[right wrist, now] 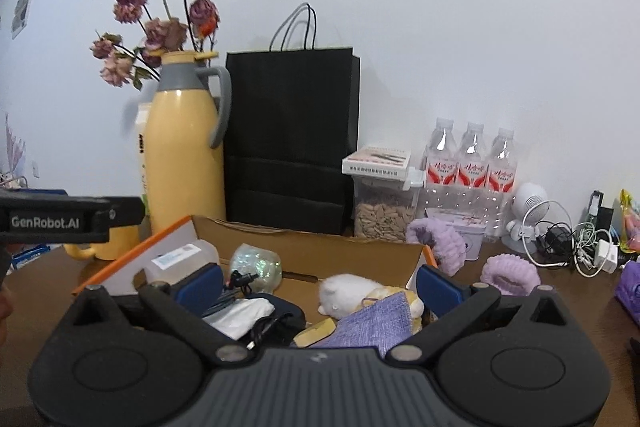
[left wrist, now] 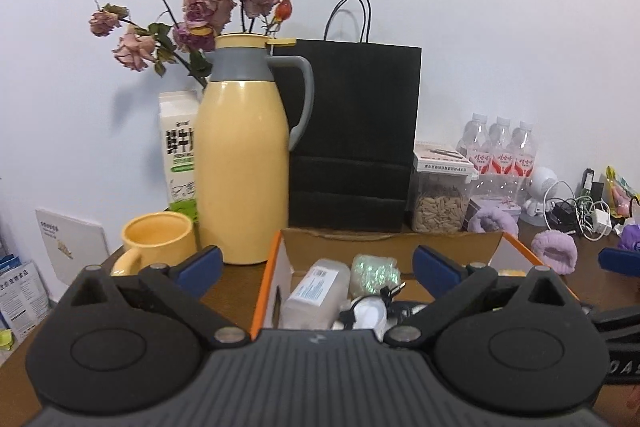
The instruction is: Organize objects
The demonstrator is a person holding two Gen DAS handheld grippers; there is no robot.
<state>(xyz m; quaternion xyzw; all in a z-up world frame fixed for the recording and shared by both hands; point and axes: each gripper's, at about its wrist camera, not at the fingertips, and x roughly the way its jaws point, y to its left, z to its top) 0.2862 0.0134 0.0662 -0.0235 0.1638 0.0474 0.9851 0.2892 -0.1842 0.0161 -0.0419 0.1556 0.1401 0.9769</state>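
**Both grippers wide, nothing held**

Cardboard box (right wrist: 320, 259) sits open-topped, thermos (left wrist: 240, 163) tight on its left rim, black bag (right wrist: 288, 135) behind; open table right of it. Box contents lie below and between both jaw pairs. Left gripper (left wrist: 316, 263) and right gripper (right wrist: 320, 283): jaws fully spread, empty, touching nothing.

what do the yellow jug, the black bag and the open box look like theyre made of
Yellow jug: smooth, glossy shell with soft highlights, probably plastic or painted metal; matte grey collar and handle.
Black bag: matte paper, judging by sharp horizontal fold creases and thin cord handles.
Open box: brown cardboard inside, with an orange outer face.
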